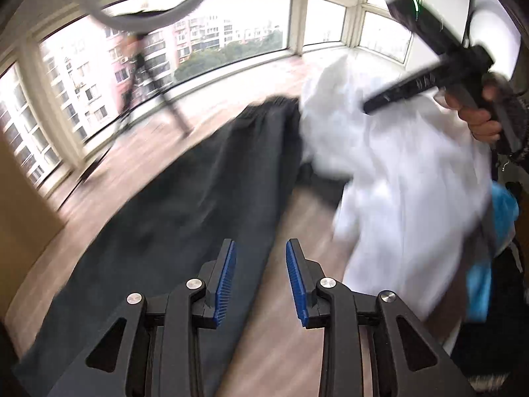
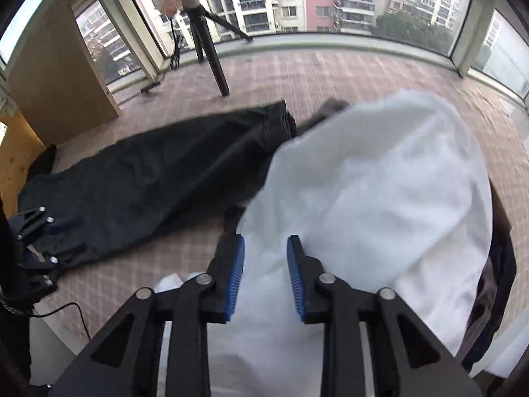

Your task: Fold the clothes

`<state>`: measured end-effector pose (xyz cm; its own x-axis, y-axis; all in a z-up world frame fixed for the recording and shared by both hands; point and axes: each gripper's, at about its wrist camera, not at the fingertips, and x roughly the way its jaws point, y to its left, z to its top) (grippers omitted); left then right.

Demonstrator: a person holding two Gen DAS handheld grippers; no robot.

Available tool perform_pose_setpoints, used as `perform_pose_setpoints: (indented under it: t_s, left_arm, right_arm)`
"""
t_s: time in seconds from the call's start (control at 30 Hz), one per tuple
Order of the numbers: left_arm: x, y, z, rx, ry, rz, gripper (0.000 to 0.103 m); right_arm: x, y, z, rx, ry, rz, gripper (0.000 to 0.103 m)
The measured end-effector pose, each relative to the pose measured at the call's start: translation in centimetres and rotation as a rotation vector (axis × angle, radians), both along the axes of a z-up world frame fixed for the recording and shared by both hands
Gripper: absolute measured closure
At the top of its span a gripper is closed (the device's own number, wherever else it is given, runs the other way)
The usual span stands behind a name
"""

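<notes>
We see no container here. Our left gripper (image 1: 261,278) hangs with its jaws apart and empty above the dark garment (image 1: 185,205), which lies stretched along the tiled surface (image 2: 330,76). Our right gripper (image 2: 265,278) also has its jaws spread, white cloth (image 2: 363,198) bunched between and beyond them; whether it pinches any we cannot tell. A tripod (image 2: 211,53) stands near the curved windows (image 2: 330,0), apartment blocks outside.
</notes>
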<state>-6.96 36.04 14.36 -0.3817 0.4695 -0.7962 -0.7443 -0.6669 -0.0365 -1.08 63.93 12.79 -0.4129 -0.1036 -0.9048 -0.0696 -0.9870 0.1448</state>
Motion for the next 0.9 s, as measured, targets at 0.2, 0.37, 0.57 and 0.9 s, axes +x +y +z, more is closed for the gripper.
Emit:
perform_pose_setpoints:
  t_s: [0.2,0.37,0.57,0.9]
  left_arm:
    - [-3.6,5.2,-2.3,-0.017,-0.013,-0.022,0.070]
    - [-6.7,9.6,-4.3,-0.031,-0.025,-0.040,0.070]
    - [-9.0,13.6,-6.2,-0.029,-0.043,-0.064,0.095]
    - [-8.2,13.4,-7.1,0.014,-0.077,-0.067,0.095]
  right_arm:
    - [-12.4,2.2,-1.4,-0.110,-0.031,-0.060,0.056]
    - [-17.2,4.2,-7.3,-0.119,-0.190,-0.052,0.056]
    - [-16.9,6.3,-11.4,-0.219,-0.296,-0.043,0.056]
    - [-17.2,5.3,-12.4,-0.337,-0.329,0.036,0.052]
